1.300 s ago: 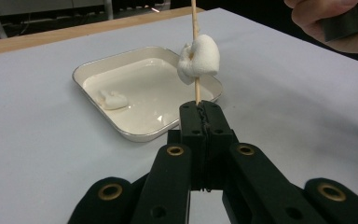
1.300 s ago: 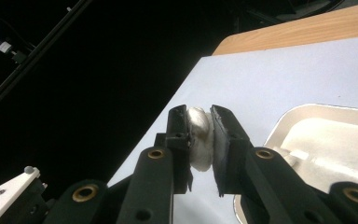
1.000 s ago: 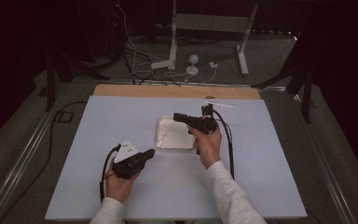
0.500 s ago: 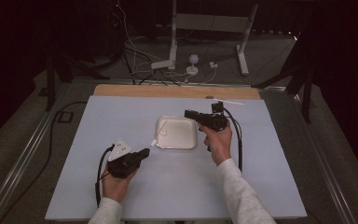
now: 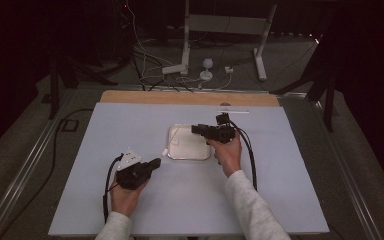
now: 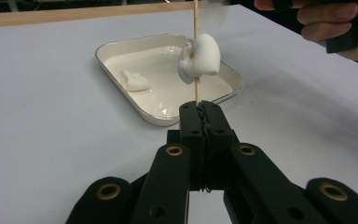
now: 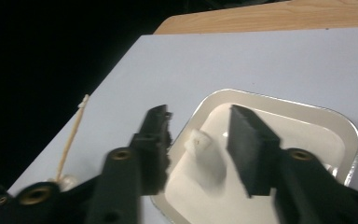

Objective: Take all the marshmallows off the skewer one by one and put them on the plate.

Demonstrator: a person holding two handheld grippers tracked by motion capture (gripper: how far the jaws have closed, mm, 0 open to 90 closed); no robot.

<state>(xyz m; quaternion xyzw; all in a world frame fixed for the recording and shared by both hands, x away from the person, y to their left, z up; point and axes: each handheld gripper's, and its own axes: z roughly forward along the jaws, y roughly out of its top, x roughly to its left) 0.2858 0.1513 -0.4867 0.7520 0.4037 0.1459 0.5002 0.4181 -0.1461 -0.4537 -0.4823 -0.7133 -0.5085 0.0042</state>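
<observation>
No readable writing or brand on anything. Tray (image 6: 121, 56), shallow, white inside w/ metal rim, sits mid desk (image 5: 130, 125); it holds one marshmallow (image 6: 134, 80), lying toward the tray's left side in the left gripper view. In the right gripper view that piece (image 7: 200, 142) shows betw. the spread jaws, lower than them, not touched. Left gripper (image 6: 204, 112) is clenched on the bottom end of a skewer (image 6: 196, 18), which stands about upright; a 2nd marshmallow (image 6: 200, 58) is speared on it, a little above the jaw tips, off the desk, in front of the tray's near corner. In the high view the left gripper (image 5: 152, 165) is near the desk's front, left of the tray, well apart from the right gripper (image 5: 196, 130), which hangs over the tray's right part, released, nothing in it. Skewer w/ its marshmallow also shows at the left edge of the right gripper view (image 7: 72, 140).
</observation>
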